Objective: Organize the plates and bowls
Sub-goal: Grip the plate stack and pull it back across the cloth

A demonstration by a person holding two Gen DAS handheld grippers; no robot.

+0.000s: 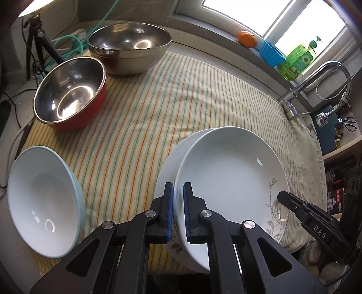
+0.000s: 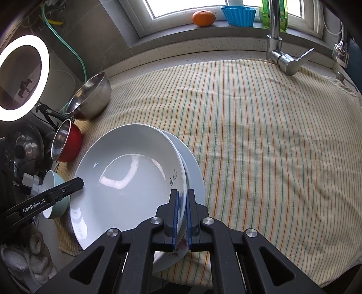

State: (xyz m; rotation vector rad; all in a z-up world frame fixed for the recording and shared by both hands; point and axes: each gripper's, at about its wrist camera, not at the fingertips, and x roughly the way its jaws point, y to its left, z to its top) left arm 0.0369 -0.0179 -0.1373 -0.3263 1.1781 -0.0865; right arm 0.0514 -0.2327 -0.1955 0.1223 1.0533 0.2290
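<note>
Your left gripper (image 1: pixel 178 212) and right gripper (image 2: pixel 182 218) both have their jaws clamped on the rim of the top plate (image 1: pixel 228 165), at opposite sides. It sits tilted over a second plate (image 1: pixel 167 174) on the striped cloth (image 2: pixel 260 135), with a blue bowl (image 1: pixel 43 199) at nine o'clock.

A striped cloth (image 2: pixel 260 126) covers the bench. On the windowsill past the bench's far edge sit an orange (image 2: pixel 203 18), a blue fluted cup (image 2: pixel 238 14) and a green soap bottle (image 1: pixel 298 60). A chrome tap (image 2: pixel 287 57) stands at the far right corner, a lit ring light (image 2: pixel 45 65) off the left edge.
</note>
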